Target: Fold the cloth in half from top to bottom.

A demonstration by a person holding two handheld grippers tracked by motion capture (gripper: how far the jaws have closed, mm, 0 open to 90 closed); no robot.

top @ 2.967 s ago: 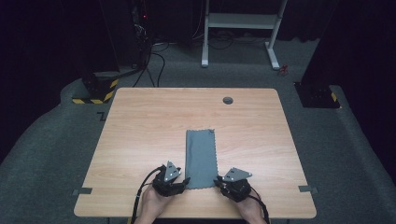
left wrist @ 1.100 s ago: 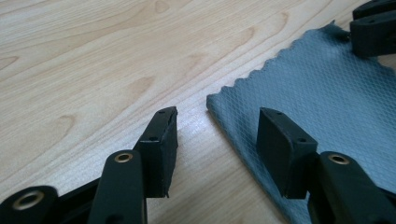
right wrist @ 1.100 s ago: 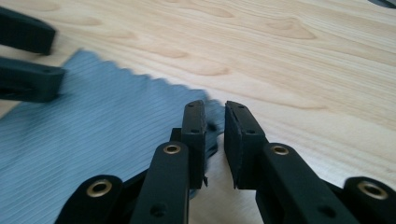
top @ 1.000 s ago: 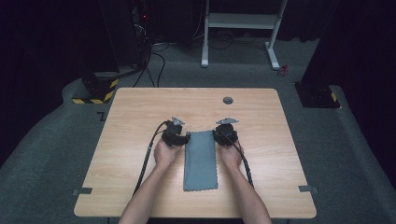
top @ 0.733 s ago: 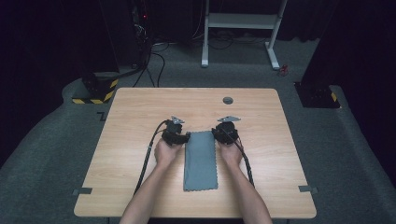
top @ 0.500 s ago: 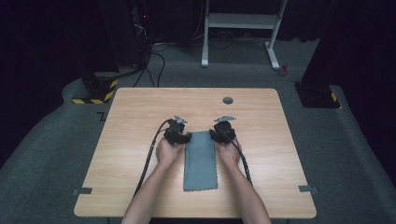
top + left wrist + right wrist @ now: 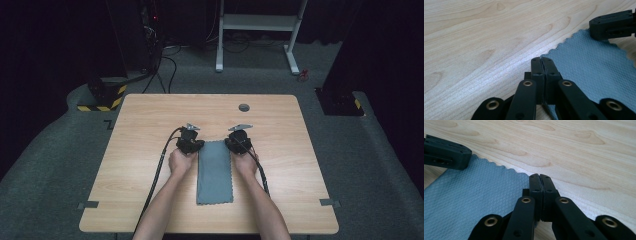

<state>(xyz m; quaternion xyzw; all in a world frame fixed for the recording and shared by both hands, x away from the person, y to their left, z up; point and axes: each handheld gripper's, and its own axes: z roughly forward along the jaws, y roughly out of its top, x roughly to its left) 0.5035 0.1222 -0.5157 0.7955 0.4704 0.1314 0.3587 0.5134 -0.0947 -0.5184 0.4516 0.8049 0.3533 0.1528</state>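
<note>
We see a pale wood-grain worktop (image 7: 140, 165) bearing one grey cloth (image 7: 215, 172) with scalloped edges, spread flat and lying lengthwise just nearer the person than the small dark round grommet (image 7: 244, 107), which sits by the worktop's far edge.

My forearms come in from six o'clock and run side by side toward twelve, wrists straight, hands well apart. My left hand (image 7: 180, 161) carries the left gripper (image 7: 541, 60), whose jaws have just been closing and now stand pressed together, tips aimed toward twelve and tilted down. My right hand (image 7: 246, 162) carries the right gripper (image 7: 540, 177), its jaws likewise just closed and meeting along their length. From each gripper a cable trails back toward six along my forearm.
</note>
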